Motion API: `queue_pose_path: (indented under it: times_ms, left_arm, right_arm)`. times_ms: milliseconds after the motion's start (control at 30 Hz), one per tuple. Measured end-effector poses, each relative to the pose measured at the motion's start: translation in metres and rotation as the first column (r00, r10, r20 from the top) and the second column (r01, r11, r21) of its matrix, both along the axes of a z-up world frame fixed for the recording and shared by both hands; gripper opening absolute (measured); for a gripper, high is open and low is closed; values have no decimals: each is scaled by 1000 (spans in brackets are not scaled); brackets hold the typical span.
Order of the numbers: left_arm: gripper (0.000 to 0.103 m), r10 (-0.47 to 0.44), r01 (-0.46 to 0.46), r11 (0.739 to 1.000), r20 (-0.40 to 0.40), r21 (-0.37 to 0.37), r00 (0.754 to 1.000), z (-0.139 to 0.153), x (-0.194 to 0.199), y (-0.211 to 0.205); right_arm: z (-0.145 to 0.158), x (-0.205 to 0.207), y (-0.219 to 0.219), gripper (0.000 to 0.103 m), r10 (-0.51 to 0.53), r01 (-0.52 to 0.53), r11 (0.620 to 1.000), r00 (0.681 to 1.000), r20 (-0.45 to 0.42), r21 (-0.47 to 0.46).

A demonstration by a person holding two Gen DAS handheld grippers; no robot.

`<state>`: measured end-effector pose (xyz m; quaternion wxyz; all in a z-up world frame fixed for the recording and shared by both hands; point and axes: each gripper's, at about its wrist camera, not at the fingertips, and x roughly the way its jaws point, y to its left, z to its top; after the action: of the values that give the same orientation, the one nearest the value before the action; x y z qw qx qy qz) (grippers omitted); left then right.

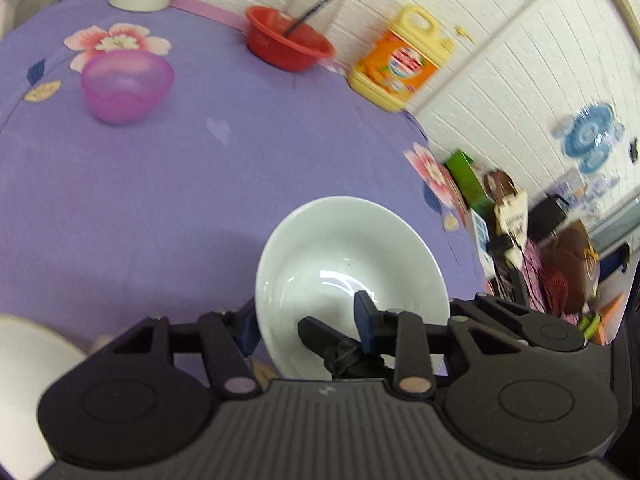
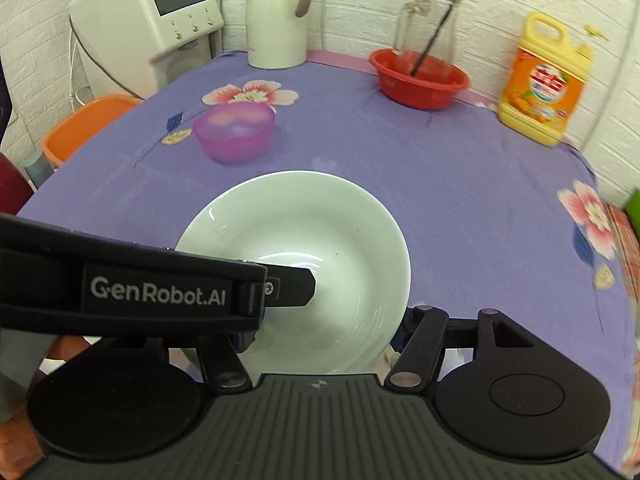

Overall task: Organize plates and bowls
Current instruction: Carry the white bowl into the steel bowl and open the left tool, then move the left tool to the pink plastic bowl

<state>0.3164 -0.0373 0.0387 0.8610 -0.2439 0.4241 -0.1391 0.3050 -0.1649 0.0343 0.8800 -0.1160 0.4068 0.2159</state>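
A white bowl (image 1: 352, 248) is tilted over the purple tablecloth in the left wrist view. My left gripper (image 1: 308, 312) is shut on its near rim, one finger inside (image 1: 366, 306) and one outside. In the right wrist view the same white bowl (image 2: 304, 232) sits close in front, with the left gripper's finger (image 2: 288, 286) reaching into it from the left. My right gripper (image 2: 324, 340) is open with its fingers either side of the bowl's near edge; its fingertips are hidden by the bowl. A purple bowl (image 2: 234, 130) stands further back; it also shows in the left wrist view (image 1: 126, 84).
A red basin (image 2: 418, 78) holding a glass jar and a stick, a yellow detergent bottle (image 2: 544, 80) and a white kettle (image 2: 278, 16) stand along the back wall. A white appliance (image 2: 148, 24) and an orange bin (image 2: 84, 124) are at the left. A white plate's edge (image 1: 24, 364) is at lower left.
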Motion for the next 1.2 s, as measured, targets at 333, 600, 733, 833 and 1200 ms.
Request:
queue_pose_path:
  times_ms: [333,600,733,833,1200]
  left_arm:
    - [32,-105,106,994,-40,22,994,-30,-52,-43]
    - [65,-112,109,989,25,98,993,-22,-62,-43]
    - [70,-128,113,985,106,134,986,-6,-68,-37]
    - [73,-129,107,984,148,145,981,5,-69,-32]
    - [74,-99,46,966,202,254,974,20,-60,3]
  right_arm:
    - [-28,-65,-39,103,-79,79,997,995,-53,-8]
    - [-36,-72,-53,103,-88,94,992,993,-75,85]
    - [-27,-82,-64,103,-112,115,984,993,-32,134]
    - [-18,-90,-71,103,-141,136,980,990,26,149]
    - [-16,-69,-58,103,-118,112,977,993,23,183]
